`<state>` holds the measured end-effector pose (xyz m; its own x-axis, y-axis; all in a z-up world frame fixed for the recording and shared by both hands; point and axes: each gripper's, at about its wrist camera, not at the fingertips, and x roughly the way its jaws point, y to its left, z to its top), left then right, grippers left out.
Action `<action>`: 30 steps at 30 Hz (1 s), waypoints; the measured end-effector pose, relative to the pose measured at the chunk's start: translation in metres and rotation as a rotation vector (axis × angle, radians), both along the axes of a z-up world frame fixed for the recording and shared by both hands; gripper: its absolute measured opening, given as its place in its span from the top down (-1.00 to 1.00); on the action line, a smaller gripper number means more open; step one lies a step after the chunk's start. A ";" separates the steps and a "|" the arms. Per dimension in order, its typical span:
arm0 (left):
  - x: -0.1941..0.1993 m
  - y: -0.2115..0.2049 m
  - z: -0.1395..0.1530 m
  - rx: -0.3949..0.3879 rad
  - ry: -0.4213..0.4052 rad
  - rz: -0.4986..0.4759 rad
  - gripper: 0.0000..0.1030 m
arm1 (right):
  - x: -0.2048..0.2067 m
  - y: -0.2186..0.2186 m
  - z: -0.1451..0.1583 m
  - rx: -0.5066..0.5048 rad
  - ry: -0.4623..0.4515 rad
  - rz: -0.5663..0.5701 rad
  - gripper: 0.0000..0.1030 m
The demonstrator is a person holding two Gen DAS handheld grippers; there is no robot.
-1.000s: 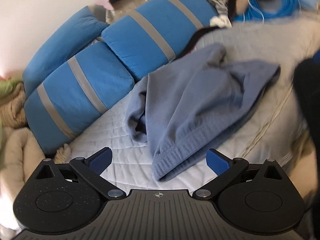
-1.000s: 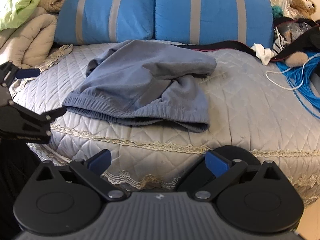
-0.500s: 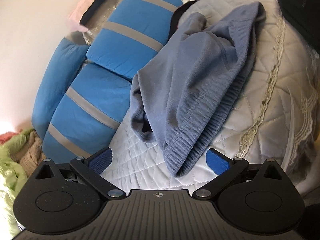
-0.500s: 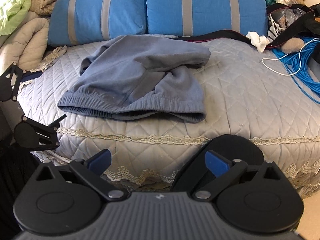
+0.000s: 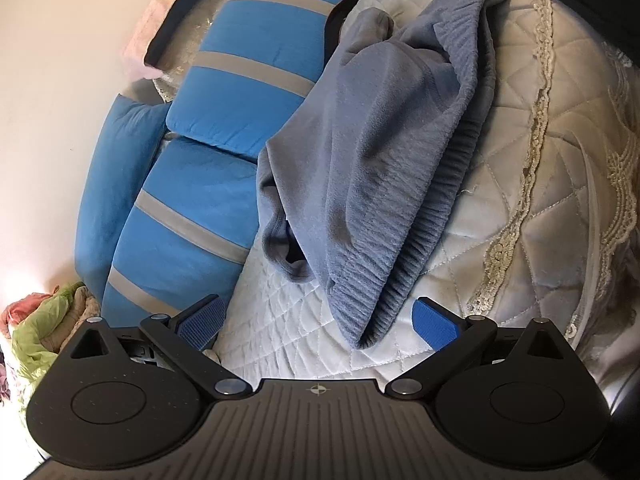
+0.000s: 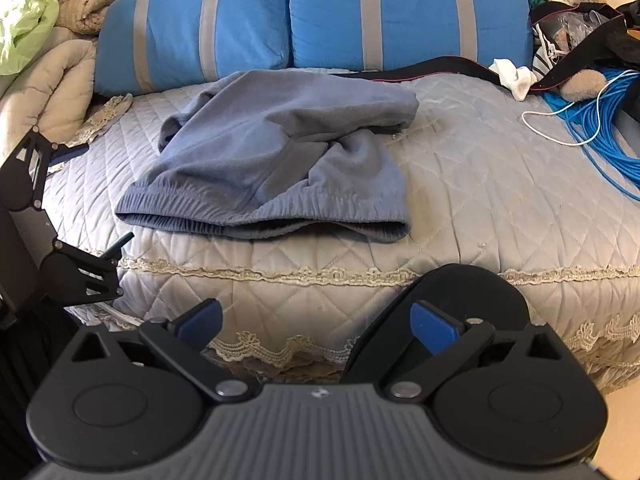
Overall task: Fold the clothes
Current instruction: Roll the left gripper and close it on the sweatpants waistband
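The grey-blue shorts are lying crumpled near the bed's front edge. The left gripper, jaws spread, is straddling the waistband corner; best pinching both layers. The right gripper is hanging spread, off the bed.

left view close, right farther, both facing shorts

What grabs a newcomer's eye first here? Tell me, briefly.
The crumpled grey-blue shorts lie mid-bed on the quilted bedspread, elastic waistband toward the lace-trimmed edge. Behind them, two bright blue pillows with grey stripes line the back. The open left tool sits close to the waistband's corner, while the open right tool is off the bed's edge.
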<state>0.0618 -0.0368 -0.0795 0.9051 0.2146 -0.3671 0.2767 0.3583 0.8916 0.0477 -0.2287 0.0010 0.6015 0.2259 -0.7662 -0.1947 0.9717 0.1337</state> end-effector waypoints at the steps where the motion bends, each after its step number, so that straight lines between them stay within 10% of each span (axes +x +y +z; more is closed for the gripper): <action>1: 0.000 0.000 0.000 -0.001 0.003 0.000 -1.00 | 0.000 0.000 0.000 0.001 0.002 -0.002 -1.00; 8: 0.002 -0.001 -0.008 0.056 -0.006 -0.014 -1.00 | 0.000 0.000 -0.002 -0.009 0.016 -0.010 -1.00; 14: 0.004 -0.004 -0.035 0.266 -0.107 -0.077 -1.00 | -0.001 0.001 -0.003 -0.005 0.020 -0.008 -1.00; 30: 0.005 -0.012 -0.061 0.418 -0.143 -0.165 -1.00 | -0.003 -0.002 -0.009 0.007 0.036 -0.014 -1.00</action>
